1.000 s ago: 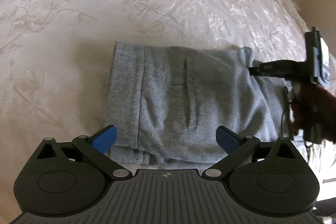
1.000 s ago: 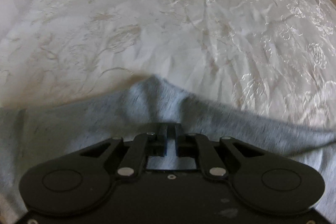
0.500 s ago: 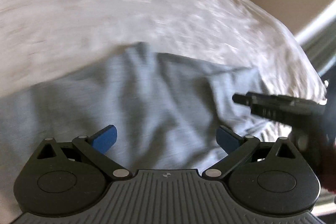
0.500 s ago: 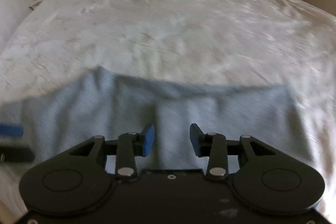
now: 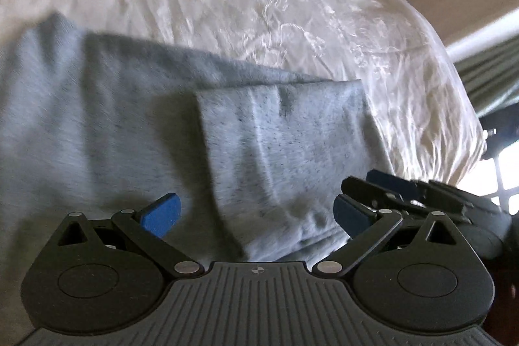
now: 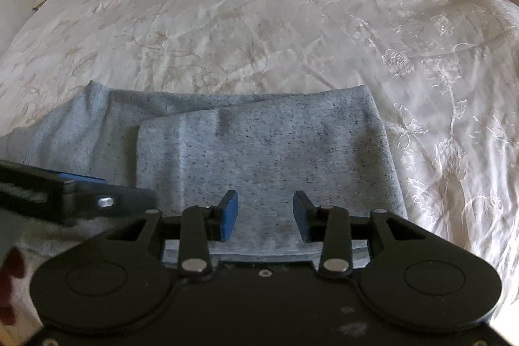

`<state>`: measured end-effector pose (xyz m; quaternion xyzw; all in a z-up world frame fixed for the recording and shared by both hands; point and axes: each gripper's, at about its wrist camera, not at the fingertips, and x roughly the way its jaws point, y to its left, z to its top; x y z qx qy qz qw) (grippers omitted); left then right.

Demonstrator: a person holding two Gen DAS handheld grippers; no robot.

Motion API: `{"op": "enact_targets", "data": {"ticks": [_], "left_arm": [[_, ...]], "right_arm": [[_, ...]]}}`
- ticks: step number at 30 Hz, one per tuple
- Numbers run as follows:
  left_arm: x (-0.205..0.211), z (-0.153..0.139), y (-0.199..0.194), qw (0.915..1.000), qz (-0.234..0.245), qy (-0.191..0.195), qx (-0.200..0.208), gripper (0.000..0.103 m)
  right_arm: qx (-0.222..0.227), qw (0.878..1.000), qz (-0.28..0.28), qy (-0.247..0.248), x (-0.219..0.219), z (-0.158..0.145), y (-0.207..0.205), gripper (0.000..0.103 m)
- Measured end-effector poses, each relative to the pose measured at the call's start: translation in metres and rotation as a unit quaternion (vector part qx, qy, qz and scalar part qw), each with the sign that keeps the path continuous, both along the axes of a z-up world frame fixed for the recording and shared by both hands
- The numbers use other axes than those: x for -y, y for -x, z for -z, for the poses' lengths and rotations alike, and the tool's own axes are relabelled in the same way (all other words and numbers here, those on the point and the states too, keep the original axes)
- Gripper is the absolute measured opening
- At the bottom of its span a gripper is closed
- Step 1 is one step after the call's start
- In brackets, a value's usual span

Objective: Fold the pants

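Grey pants (image 6: 259, 151) laid folded on near part of white bedspread (image 6: 259, 5). Left gripper (image 5: 256, 213) spread wide, right gripper (image 6: 265, 214) part-spread, nothing pinched. Risk: top flap snagged by fingers, fold undone.

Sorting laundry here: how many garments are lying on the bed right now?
1. A single pair of grey pants, partly folded, lies on the white bedspread near its front edge. Anything beneath the fabric or outside both views would be hidden.

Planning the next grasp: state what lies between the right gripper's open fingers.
Only the folded grey pants, seen behind the gap of the right gripper in the right wrist view; the pads are not pressing the fabric.
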<state>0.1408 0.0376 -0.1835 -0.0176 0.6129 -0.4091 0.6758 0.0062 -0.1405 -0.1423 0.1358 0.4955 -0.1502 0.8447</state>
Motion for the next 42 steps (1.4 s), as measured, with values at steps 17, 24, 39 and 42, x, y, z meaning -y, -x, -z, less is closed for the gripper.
{"op": "enact_targets", "data": {"ticks": [17, 24, 39, 42], "left_arm": [[0.026, 0.027, -0.006, 0.9944, -0.089, -0.003, -0.057, 0.096], [0.017, 0.005, -0.001, 0.9955, -0.091, -0.024, -0.012, 0.016], [-0.033, 0.015, -0.039, 0.9902, -0.103, -0.085, -0.042, 0.029], [-0.04, 0.001, -0.037, 0.9911, -0.108, -0.076, -0.017, 0.041]], "right_arm": [[-0.001, 0.998, -0.044, -0.037, 0.053, 0.014, 0.0, 0.04], [-0.013, 0.999, -0.023, -0.043, 0.049, 0.02, 0.005, 0.04], [-0.045, 0.997, -0.038, -0.059, -0.006, 0.042, -0.024, 0.04], [-0.043, 0.997, -0.036, -0.054, -0.005, 0.037, -0.026, 0.04]]}}
